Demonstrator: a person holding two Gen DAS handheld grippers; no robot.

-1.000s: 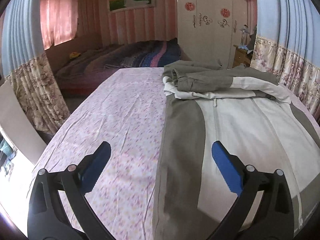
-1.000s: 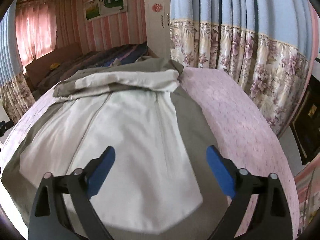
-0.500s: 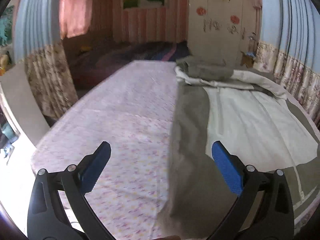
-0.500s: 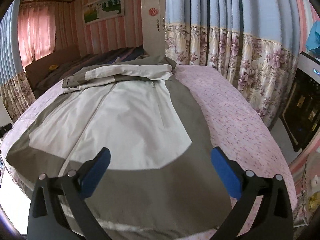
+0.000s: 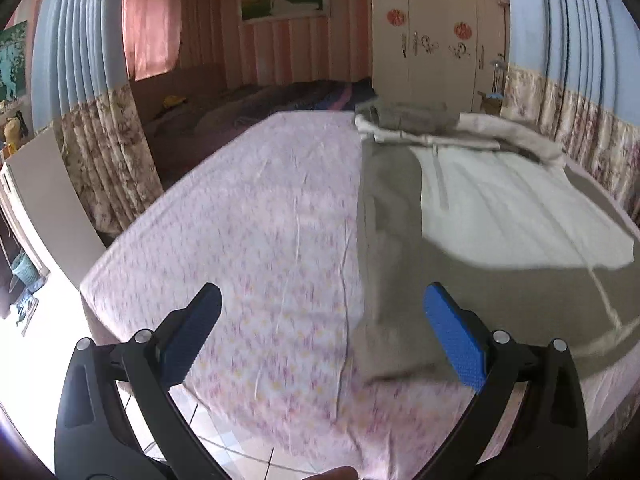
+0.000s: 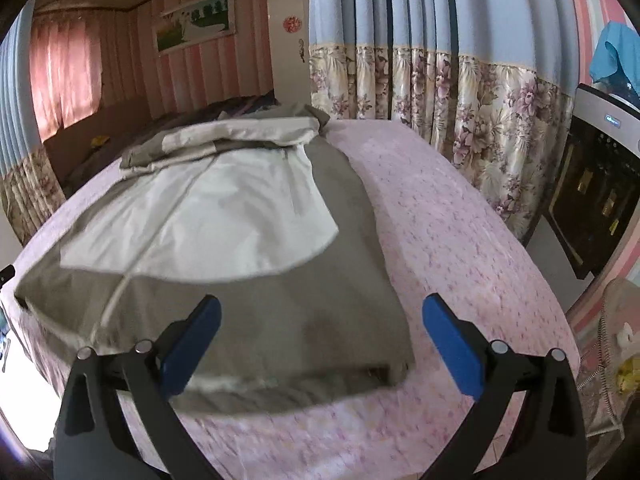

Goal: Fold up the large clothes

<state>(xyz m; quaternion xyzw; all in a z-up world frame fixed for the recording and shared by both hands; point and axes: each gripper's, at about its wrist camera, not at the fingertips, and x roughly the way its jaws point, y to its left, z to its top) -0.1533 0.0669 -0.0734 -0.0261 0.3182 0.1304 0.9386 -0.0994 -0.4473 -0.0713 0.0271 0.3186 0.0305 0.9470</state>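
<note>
A large olive and cream jacket [image 5: 472, 216] [image 6: 224, 216] lies flat on a bed with a pink floral sheet [image 5: 248, 232] [image 6: 452, 248]; its sleeves are folded across the far end. My left gripper [image 5: 324, 330] hangs open above the sheet by the jacket's near left hem corner, holding nothing. My right gripper [image 6: 320, 330] is open over the near right hem corner, also with nothing in it. Both are a little above the cloth and back from the near edge of the bed.
Floral and blue curtains [image 6: 440, 92] hang along the right side of the bed. A second bed with dark bedding [image 5: 256, 108] lies behind, a cream wardrobe [image 5: 436, 36] beyond it. A dark appliance [image 6: 596, 184] stands at the right, a white cabinet [image 5: 44, 200] at the left.
Both grippers have drawn back toward the near edge of the bed and risen, so the jacket's near hem and the bed edge have come into view. Both stay open.
</note>
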